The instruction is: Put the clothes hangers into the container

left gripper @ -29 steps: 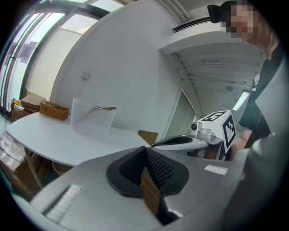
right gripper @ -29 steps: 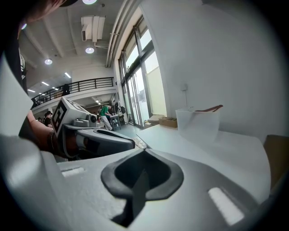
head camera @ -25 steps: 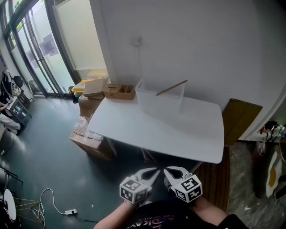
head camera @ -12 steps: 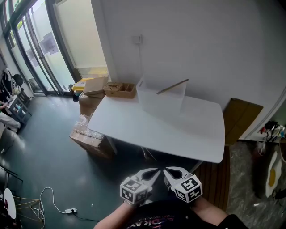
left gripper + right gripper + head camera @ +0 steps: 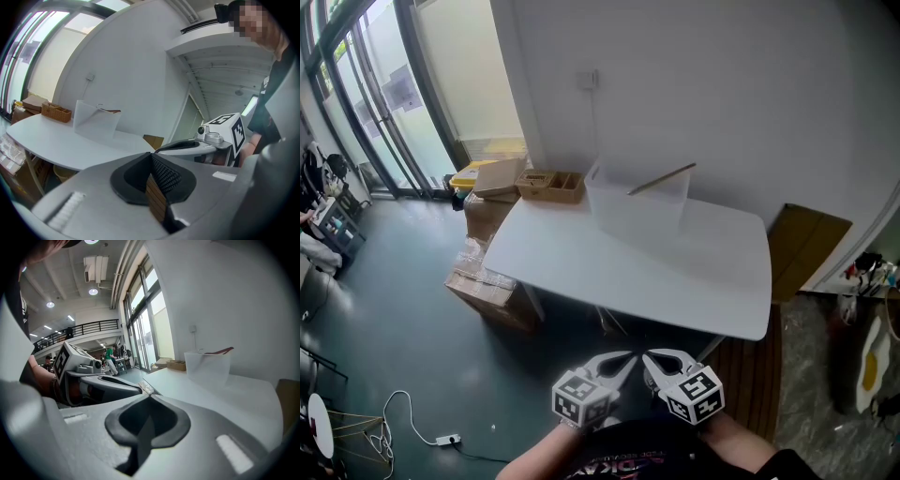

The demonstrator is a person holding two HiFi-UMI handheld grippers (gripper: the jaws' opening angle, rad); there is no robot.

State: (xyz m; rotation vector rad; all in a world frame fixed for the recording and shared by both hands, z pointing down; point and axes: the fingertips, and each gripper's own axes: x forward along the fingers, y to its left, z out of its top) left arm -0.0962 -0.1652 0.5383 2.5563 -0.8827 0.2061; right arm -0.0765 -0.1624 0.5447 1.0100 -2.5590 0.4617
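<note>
Clothes hanger point(image 5: 661, 180) lay slanted in the translucent container point(image 5: 633, 220), with one wooden end poking out above the rim. That container stood toward the back of the white surface point(image 5: 628, 277), close to the wall and just right of a wooden tray point(image 5: 551, 187). Left claw point(image 5: 623, 360) and right claw point(image 5: 652, 359) hung side by side near the person's body, well apart from the container, each with its jaws pressed together and nothing between them.
</note>
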